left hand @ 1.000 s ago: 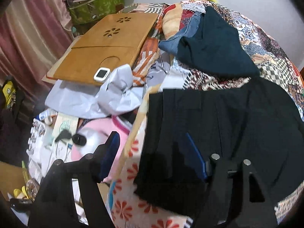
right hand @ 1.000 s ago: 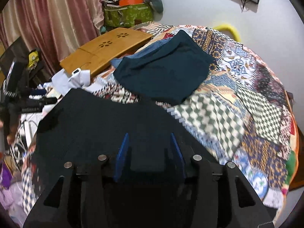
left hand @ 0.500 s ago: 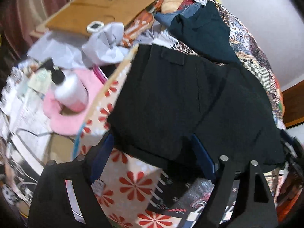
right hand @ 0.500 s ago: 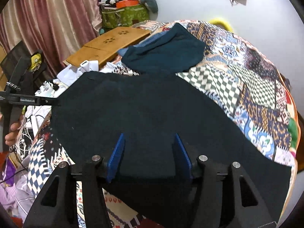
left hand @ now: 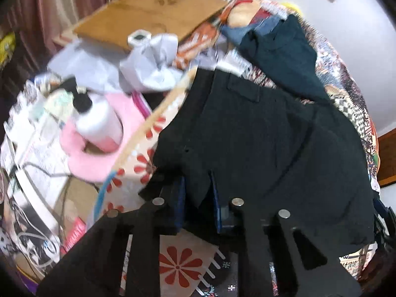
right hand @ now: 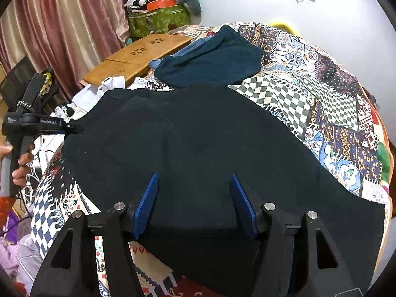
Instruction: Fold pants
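Note:
Black pants (right hand: 198, 143) lie spread across the patchwork bedspread (right hand: 334, 113); they also show in the left wrist view (left hand: 272, 143). My left gripper (left hand: 196, 198) is shut on the pants' near left edge, a fold of cloth pinched between its blue pads. In the right wrist view it shows at the pants' left corner (right hand: 71, 128). My right gripper (right hand: 195, 198) is open, its blue pads spread over the pants' near edge, with cloth lying between them.
A dark teal garment (right hand: 212, 59) lies on blue jeans beyond the pants. A wooden lap desk (right hand: 138, 54) sits at the bed's far left. White cloth (left hand: 153, 64), a white bottle (left hand: 96, 123) and a pink cushion (left hand: 99, 165) clutter the left side. Curtains hang behind.
My left gripper has closed on the pants' left edge; it was open half a second ago. My right gripper has drawn back, so more of the spread pants shows.

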Demonstrator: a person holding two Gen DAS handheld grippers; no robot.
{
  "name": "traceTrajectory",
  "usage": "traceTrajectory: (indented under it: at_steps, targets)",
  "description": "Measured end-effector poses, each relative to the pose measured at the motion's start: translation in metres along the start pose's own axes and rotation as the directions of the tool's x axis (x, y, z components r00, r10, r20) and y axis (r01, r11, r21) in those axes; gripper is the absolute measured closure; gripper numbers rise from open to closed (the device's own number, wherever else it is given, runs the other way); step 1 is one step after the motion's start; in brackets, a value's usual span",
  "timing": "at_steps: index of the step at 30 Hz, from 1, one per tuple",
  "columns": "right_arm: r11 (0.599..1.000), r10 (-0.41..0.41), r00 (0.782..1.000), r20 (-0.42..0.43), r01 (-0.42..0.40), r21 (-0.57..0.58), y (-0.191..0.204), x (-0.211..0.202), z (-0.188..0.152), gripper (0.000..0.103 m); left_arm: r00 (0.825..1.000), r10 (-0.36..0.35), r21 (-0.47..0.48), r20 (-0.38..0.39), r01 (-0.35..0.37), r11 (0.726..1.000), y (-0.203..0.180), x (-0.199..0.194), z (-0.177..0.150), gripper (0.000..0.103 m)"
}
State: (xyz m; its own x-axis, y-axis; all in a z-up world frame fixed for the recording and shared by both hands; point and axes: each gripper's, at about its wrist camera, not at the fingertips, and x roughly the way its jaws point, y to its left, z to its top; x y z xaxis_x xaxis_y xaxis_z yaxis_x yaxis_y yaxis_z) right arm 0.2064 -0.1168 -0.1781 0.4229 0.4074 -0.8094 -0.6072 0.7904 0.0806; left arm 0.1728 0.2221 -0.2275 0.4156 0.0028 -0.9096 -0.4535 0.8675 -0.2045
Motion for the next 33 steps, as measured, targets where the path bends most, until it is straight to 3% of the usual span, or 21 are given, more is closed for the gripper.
traceTrajectory:
  at_steps: [3,6,8,13,17,19,21,25,29,33]
  targets:
    - [1.000,0.002,1.000,-0.004,-0.002,0.000,0.000,0.000,0.000,0.044,0.995,0.003,0.013,0.101,-0.005,1.000,0.008,-0.028,0.003,0.087]
    - [1.000,0.005,1.000,-0.010,-0.005,0.004,-0.002,0.002,0.000,0.040,0.990,-0.032,0.019,0.138,0.030,0.999,0.016,-0.045,0.006,0.087]
    - [1.000,0.017,1.000,-0.020,-0.017,0.011,-0.004,0.002,0.002,0.039,0.993,-0.014,0.044,0.120,0.009,0.999,0.016,-0.039,0.003,0.087]
    - [0.999,0.011,1.000,0.010,-0.012,0.034,-0.006,-0.005,0.012,0.039,0.998,0.046,0.117,-0.034,-0.041,0.992,0.008,0.012,-0.013,0.083]
    - [0.998,0.001,1.000,-0.007,0.000,0.064,-0.010,0.004,0.014,0.038,0.995,0.102,0.149,0.008,-0.102,0.984,0.005,0.003,-0.010,0.071]
    - [0.997,0.004,0.999,-0.038,-0.001,0.071,-0.015,0.013,0.010,0.036,0.991,0.129,0.178,0.036,-0.134,0.975,0.003,-0.005,-0.007,0.059]
    - [0.993,0.023,0.999,-0.028,-0.020,0.117,-0.025,0.011,0.005,0.030,0.983,0.166,0.213,0.080,-0.180,0.960,0.000,-0.016,-0.003,0.050]
    - [0.983,0.012,1.000,-0.012,-0.009,0.182,-0.051,-0.001,-0.011,0.029,0.968,0.192,0.267,0.161,-0.230,0.936,-0.013,-0.033,0.005,0.035]
    - [0.965,-0.002,1.000,-0.018,0.006,0.263,-0.081,-0.009,-0.028,0.020,0.979,0.128,0.311,0.156,-0.172,0.935,-0.042,-0.039,0.011,0.031]
    - [0.934,0.021,0.999,-0.024,-0.011,0.356,-0.110,-0.015,-0.046,0.019,0.993,0.048,0.366,0.106,-0.084,0.927,-0.089,-0.028,0.010,0.028]
